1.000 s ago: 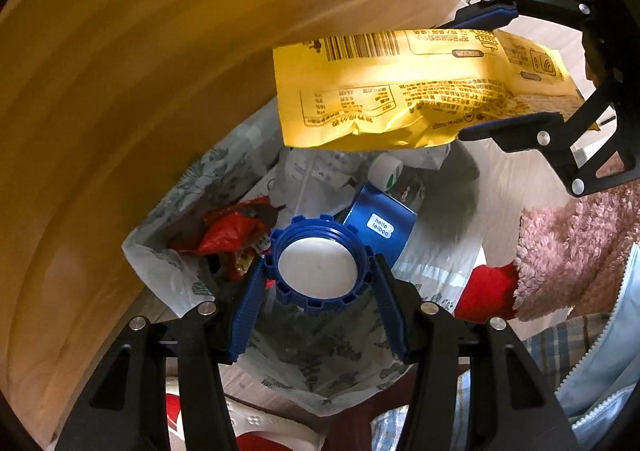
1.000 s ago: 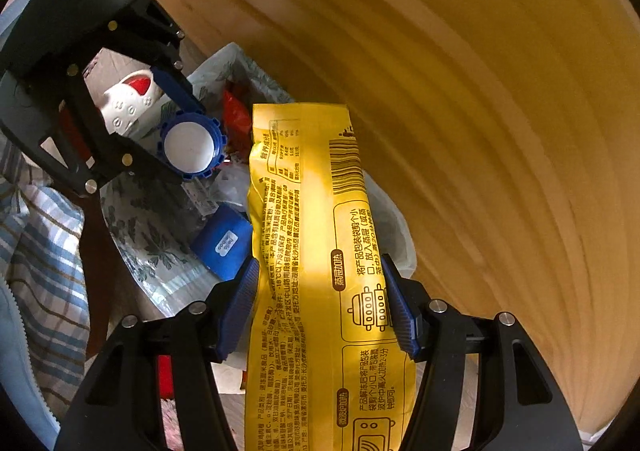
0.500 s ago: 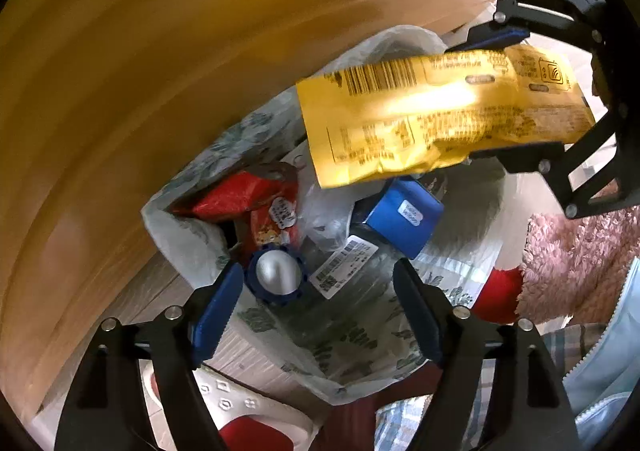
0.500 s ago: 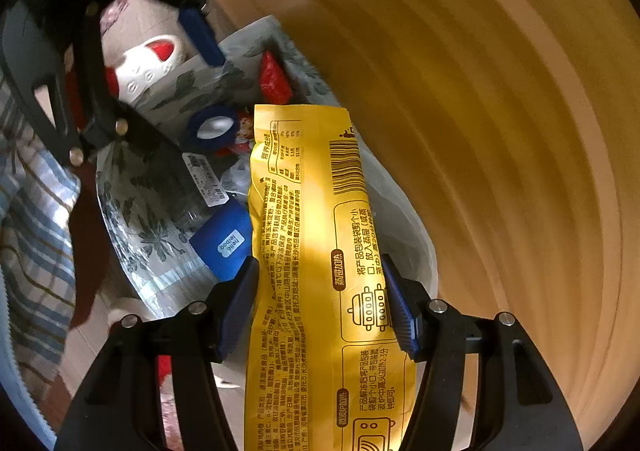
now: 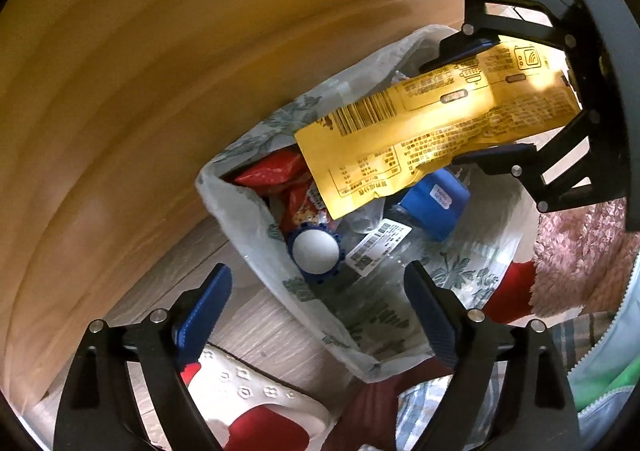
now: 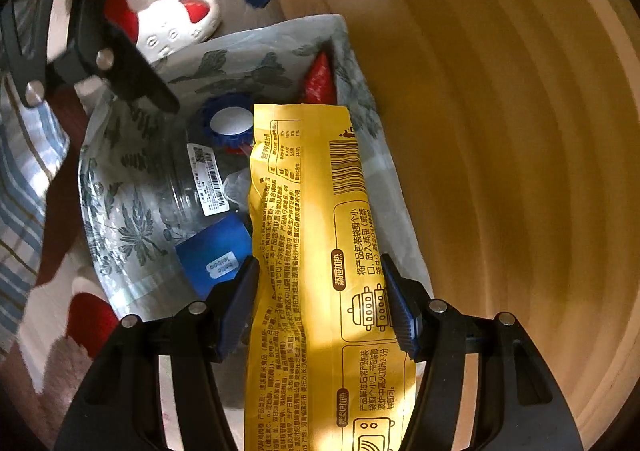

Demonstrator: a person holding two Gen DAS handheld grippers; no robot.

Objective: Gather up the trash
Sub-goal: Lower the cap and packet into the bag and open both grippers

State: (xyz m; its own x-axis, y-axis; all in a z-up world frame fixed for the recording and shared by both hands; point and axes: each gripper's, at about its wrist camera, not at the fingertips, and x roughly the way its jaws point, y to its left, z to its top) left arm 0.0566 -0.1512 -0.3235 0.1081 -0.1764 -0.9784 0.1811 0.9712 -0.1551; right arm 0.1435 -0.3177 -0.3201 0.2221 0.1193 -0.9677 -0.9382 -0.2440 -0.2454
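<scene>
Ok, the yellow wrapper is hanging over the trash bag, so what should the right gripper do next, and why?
Probably lower it a little further, then let go. The right gripper holds the yellow wrapper by its middle, with the free end already over the open mouth of the trash bag. The left gripper, its jaws opening with nothing between them, has left the blue-capped bottle in the bag.
</scene>
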